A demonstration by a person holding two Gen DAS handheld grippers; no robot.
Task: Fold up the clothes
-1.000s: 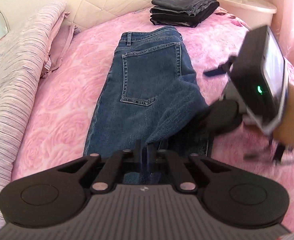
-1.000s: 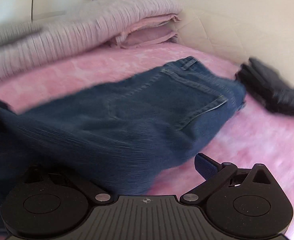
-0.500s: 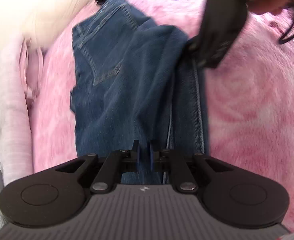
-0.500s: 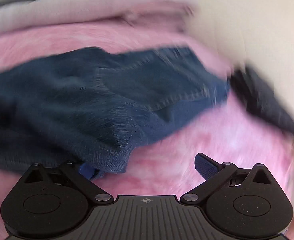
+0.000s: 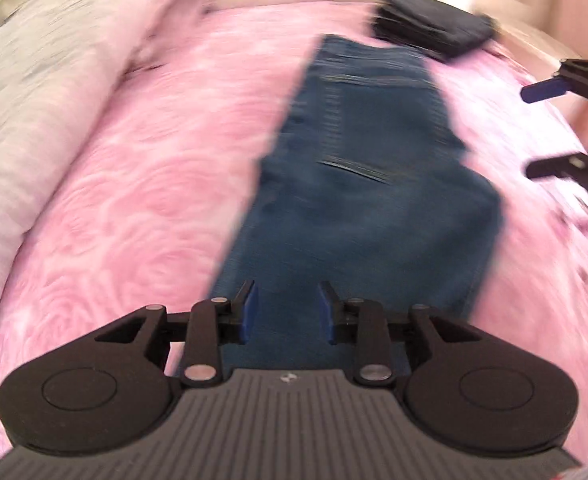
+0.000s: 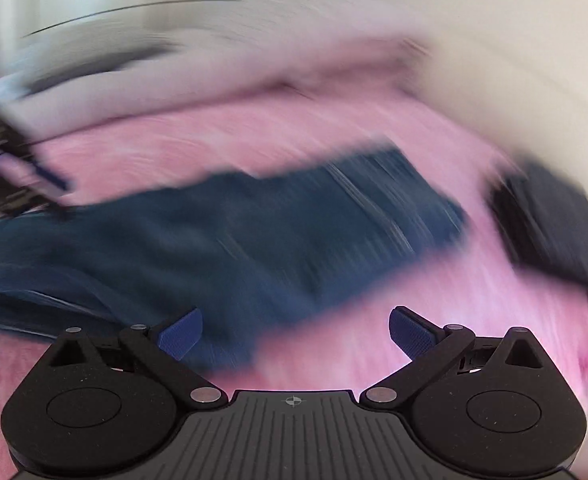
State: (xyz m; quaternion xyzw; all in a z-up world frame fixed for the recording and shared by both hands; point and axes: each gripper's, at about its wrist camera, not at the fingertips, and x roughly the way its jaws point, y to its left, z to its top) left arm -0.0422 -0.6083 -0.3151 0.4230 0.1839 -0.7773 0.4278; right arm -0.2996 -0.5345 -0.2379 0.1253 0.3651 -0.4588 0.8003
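Letting go of the jeans between folds

Opening over the near end of the blue jeans (image 5: 358,184), the left gripper (image 5: 287,308) has its blue pads parting with only air between them; denim lies beneath the gap, not in it. The jeans lie flat on the pink bedspread (image 5: 141,184), doubled lengthwise with one leg over the other, waistband towards the headboard and a back pocket facing up. To their left a folded striped quilt (image 5: 53,64) runs along the bed's edge. Beyond the waistband, just past it, sits a folded dark garment (image 5: 430,36). At the far right of this view the right gripper (image 5: 550,128) hangs above the bedspread, fingers spread wide and empty.

My reading is that the lengthwise fold is done and the crosswise one not yet begun. The next move would call for both grippers to come down on the leg end, pinch both layers together at the two corners, and carry them towards the waistband without dragging the lower layer askew.

The left wrist view alone gives the pocket stitching and the jeans' straight outline. The right wrist view is heavily smeared, yet it adds what the other cannot: its own fingers (image 6: 410,334) standing wide with nothing between them, the long side of the jeans, loose rumpled denim at the leg end on the left, and the left gripper seen from outside above that end.
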